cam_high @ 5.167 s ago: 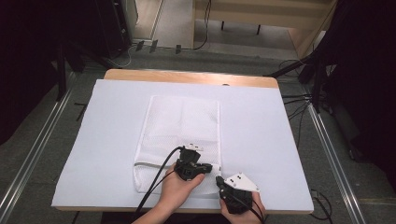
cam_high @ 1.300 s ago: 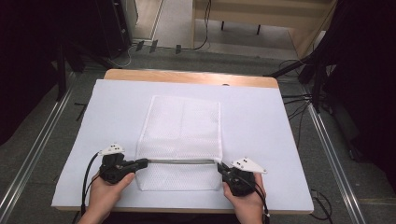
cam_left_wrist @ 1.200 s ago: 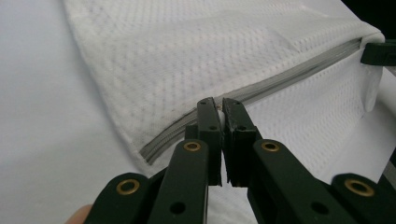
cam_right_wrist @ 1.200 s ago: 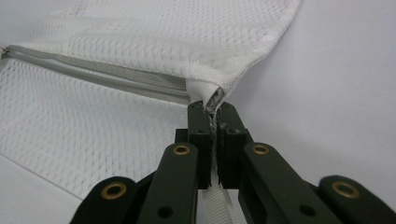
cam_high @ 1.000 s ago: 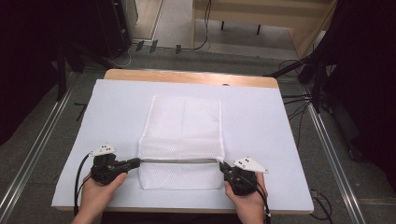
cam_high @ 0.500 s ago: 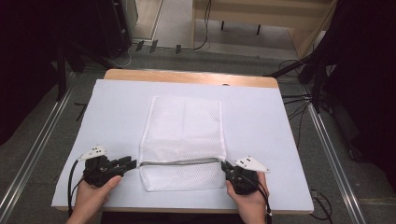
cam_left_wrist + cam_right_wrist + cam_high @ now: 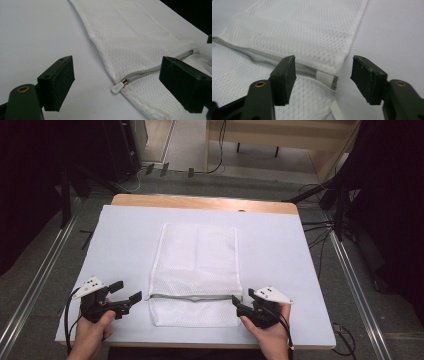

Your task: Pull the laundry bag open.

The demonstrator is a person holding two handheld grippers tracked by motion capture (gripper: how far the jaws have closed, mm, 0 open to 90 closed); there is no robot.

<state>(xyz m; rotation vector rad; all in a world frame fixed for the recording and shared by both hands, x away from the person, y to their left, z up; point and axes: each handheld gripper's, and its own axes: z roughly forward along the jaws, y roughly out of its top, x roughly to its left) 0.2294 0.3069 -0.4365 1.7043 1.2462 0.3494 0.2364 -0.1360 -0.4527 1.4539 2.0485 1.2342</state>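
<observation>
White sheeting is covering the table (image 7: 125,235) where a limp, light mesh bag (image 7: 196,265) is lying centred, both grippers, left (image 7: 129,292) and right (image 7: 237,304), gaping empty beside its zipper (image 7: 192,297), whose pull tab (image 7: 117,87) is looking the best hold

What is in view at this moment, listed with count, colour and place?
White mesh fabric zip bag: one, white, flat at the middle of the table.
Grey zipper across the bag: one, grey, near the bag's near edge; its white pull tab sits at the bag's left end.
White sheet covering the table: one, white, under the bag.
Wooden table edge: one, light brown, at the far side.
Dark cables on the floor: several, right of the table.
Left gripper: one, black, open, left of the bag.
Right gripper: one, black, open, at the bag's right end.
</observation>
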